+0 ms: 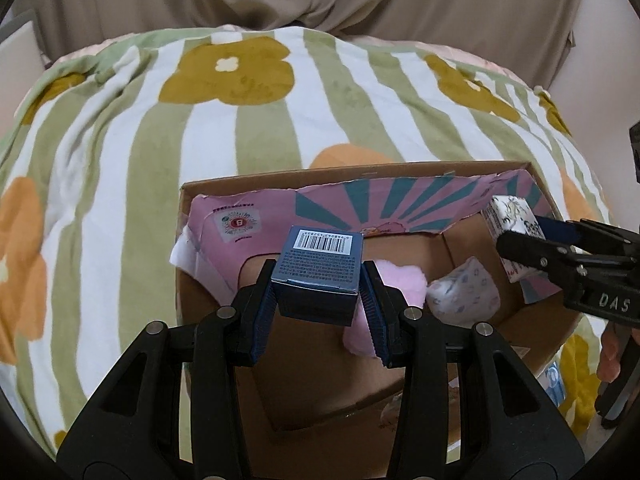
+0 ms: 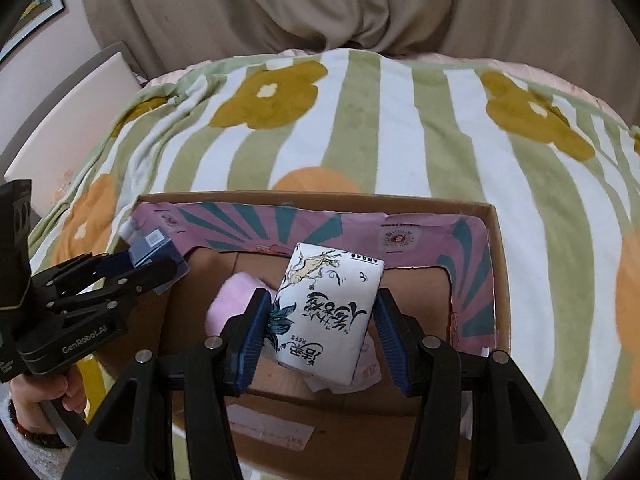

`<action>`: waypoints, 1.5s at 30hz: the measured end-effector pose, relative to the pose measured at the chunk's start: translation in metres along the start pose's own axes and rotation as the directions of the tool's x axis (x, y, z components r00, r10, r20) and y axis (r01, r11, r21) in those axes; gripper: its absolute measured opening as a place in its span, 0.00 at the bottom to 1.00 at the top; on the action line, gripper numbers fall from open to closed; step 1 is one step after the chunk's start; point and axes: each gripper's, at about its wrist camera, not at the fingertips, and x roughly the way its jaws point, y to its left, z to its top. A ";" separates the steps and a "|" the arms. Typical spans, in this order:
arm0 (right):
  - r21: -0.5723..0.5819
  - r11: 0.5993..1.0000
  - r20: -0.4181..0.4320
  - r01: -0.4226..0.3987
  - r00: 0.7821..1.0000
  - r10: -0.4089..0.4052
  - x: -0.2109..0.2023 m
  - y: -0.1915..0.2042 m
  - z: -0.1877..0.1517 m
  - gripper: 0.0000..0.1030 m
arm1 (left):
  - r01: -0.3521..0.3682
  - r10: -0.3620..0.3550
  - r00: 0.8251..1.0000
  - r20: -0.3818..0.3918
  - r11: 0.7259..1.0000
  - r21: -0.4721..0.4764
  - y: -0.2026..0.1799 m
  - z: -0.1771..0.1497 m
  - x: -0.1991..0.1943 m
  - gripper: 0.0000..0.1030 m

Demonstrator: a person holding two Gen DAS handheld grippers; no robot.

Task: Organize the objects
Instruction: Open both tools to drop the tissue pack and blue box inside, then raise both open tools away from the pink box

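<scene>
My left gripper (image 1: 318,300) is shut on a small blue box (image 1: 320,268) with a barcode and holds it above the open cardboard box (image 1: 400,172). It also shows in the right wrist view (image 2: 154,246). My right gripper (image 2: 320,320) is shut on a white packet (image 2: 330,316) with black brush lettering, over the same cardboard box (image 2: 500,280). The packet also shows in the left wrist view (image 1: 512,216). Inside the box lie a pink fluffy item (image 1: 400,280) and a white patterned pouch (image 1: 464,292).
The cardboard box has a pink and teal paper lining (image 2: 472,264) and sits on a green-striped floral blanket (image 1: 280,120). A beige curtain (image 2: 320,0) hangs behind. A white board (image 2: 68,136) leans at the left.
</scene>
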 end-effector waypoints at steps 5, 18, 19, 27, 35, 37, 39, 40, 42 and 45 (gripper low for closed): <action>0.096 0.993 -0.009 -0.074 0.997 0.075 0.006 -0.011 0.007 0.88 | -0.048 0.049 0.999 -0.020 0.999 0.020 -0.005 0.007 -0.004 0.96; 0.128 0.992 0.116 -0.019 0.993 0.004 -0.032 -0.017 0.000 0.97 | 0.005 -0.006 0.999 0.054 1.000 0.013 -0.012 -0.006 -0.037 1.00; 0.126 0.992 0.115 -0.019 0.993 0.004 -0.034 -0.016 0.000 0.97 | 0.005 -0.006 0.998 0.060 1.000 0.015 -0.012 -0.007 -0.042 1.00; 0.077 0.996 0.159 0.036 0.986 -0.048 -0.065 -0.003 -0.006 0.97 | 0.013 -0.016 0.991 0.134 1.000 0.023 -0.022 -0.011 -0.093 1.00; 0.005 0.995 0.293 0.100 0.951 -0.097 -0.130 0.022 -0.024 0.97 | -0.004 -0.007 0.968 0.252 0.999 0.040 -0.039 -0.031 -0.163 1.00; -0.007 0.994 0.320 0.107 0.942 -0.099 -0.147 0.028 -0.032 0.97 | -0.015 0.001 0.959 0.282 0.999 0.050 -0.044 -0.039 -0.180 1.00; -0.014 0.993 0.345 0.114 0.933 -0.102 -0.163 0.033 -0.043 0.97 | -0.020 0.002 0.951 0.308 0.998 0.055 -0.049 -0.050 -0.195 1.00; -0.015 0.993 0.356 0.116 0.929 -0.103 -0.169 0.035 -0.049 0.97 | -0.019 0.001 0.948 0.318 0.998 0.055 -0.051 -0.055 -0.201 1.00; -0.013 0.992 0.374 0.123 0.921 -0.109 -0.182 0.038 -0.060 0.97 | -0.016 -0.002 0.940 0.341 0.999 0.049 -0.054 -0.069 -0.211 1.00; -0.002 0.986 0.424 0.167 0.893 -0.150 -0.202 0.046 -0.083 0.97 | -0.021 0.005 0.931 0.365 0.999 0.038 -0.058 -0.089 -0.223 1.00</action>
